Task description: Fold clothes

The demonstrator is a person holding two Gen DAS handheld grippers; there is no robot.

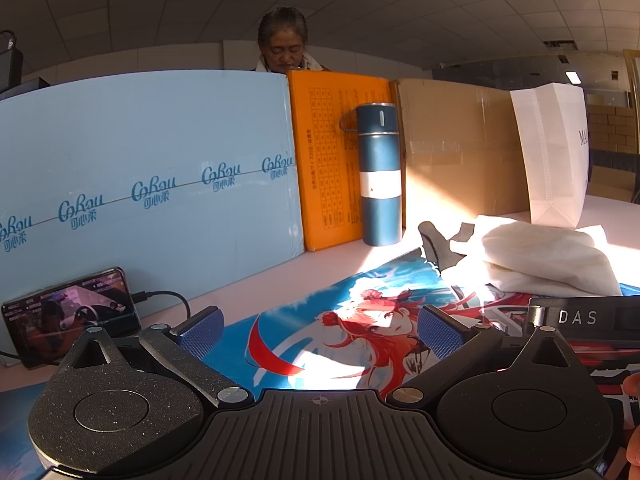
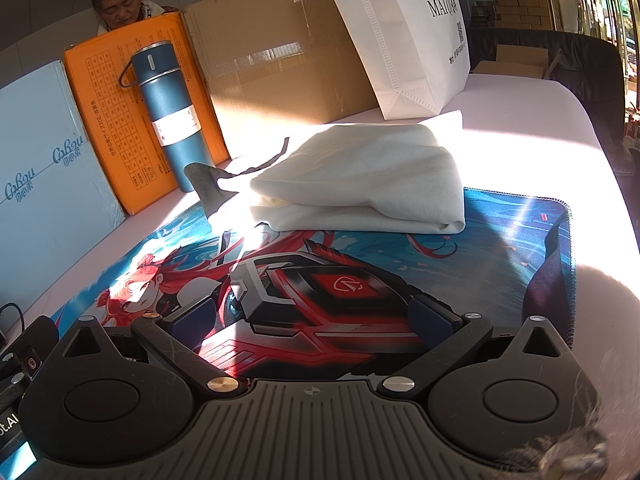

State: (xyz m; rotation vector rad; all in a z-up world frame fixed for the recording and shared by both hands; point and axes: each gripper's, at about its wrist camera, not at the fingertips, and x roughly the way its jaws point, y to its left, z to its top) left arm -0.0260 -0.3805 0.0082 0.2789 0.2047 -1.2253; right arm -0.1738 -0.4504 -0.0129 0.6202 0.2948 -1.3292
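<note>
A cream-white garment lies folded in a thick bundle on the far part of a printed anime desk mat. A dark strap or sleeve end sticks out at its left. In the left wrist view the garment lies at the far right. My left gripper is open and empty, low over the mat, left of the garment. My right gripper is open and empty, low over the mat, a short way in front of the garment.
A blue flask stands by an orange box, a light blue box, a cardboard box and a white bag along the back. A phone on a cable leans at the left. A person sits behind.
</note>
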